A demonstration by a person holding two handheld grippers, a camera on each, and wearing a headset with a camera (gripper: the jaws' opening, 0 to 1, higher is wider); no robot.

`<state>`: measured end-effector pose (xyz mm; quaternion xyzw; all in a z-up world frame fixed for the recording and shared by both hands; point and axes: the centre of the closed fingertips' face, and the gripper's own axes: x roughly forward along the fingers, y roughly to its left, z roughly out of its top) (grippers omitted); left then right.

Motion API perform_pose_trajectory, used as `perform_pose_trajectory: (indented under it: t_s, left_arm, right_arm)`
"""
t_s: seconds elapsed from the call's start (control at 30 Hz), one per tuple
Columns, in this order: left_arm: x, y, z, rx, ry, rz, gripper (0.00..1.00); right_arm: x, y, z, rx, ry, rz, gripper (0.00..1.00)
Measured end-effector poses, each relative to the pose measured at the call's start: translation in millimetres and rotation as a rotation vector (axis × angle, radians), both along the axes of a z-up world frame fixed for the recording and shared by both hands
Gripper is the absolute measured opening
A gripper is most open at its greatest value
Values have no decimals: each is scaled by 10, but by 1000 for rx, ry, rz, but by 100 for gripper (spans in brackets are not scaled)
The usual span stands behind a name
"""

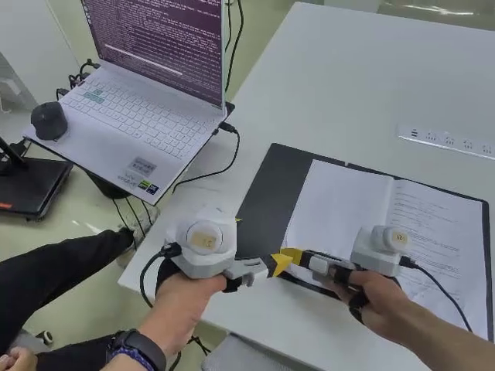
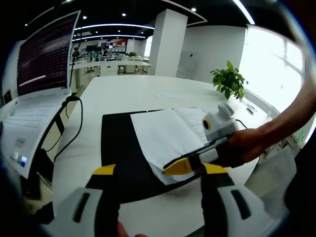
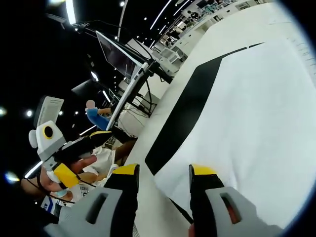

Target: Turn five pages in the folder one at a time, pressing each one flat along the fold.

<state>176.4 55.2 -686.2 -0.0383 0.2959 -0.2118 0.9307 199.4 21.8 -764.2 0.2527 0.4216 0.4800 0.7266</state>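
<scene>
The folder lies open near the table's front edge, its black inside cover (image 1: pixel 267 201) (image 2: pixel 118 148) (image 3: pixel 187 108) on the left. A blank white page (image 1: pixel 340 209) (image 2: pixel 158 133) (image 3: pixel 256 113) lies across the fold, with a printed page (image 1: pixel 441 224) to its right. My left gripper (image 1: pixel 274 267) (image 2: pixel 159 170) is open and hovers just off the folder's near edge, holding nothing. My right gripper (image 1: pixel 298 256) (image 3: pixel 164 170) (image 2: pixel 178 168) points left along that edge at the blank page's near corner. Its jaws stand apart by a narrow gap. The two grippers' yellow tips almost meet.
An open laptop (image 1: pixel 147 85) sits on a stand at the far left with a black mouse (image 1: pixel 49 120) beside it. Its black cable (image 1: pixel 216 166) curls over the table edge near the folder. A socket strip (image 1: pixel 445 141) is set into the table behind the folder.
</scene>
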Motion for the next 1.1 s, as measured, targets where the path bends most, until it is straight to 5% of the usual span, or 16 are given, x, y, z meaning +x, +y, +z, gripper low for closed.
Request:
perform_pose_trajectory:
  t_s: [0.23,0.7,0.83,0.97,1.1]
  left_arm:
    - [29,2,-31,-2,11,-1,66]
    - [158,-76,-160,-10,32,-19,56]
    - [201,-142,-237,-5,44,-38,49]
    - [227,-217,-342,-14,73,-53,26]
    - [266,-267,-423,-17,92,-65,20]
  right_arm:
    - [-119,-28,198,58,-10,22,56]
    - [-6,-637,498,29,-146,-52,56]
    - [35,-879,535,14,-169,-100,54]
    - [52,-1102,538,-1,-181,-146,52]
    - [27,-1245,511,-8,-175,-182,51]
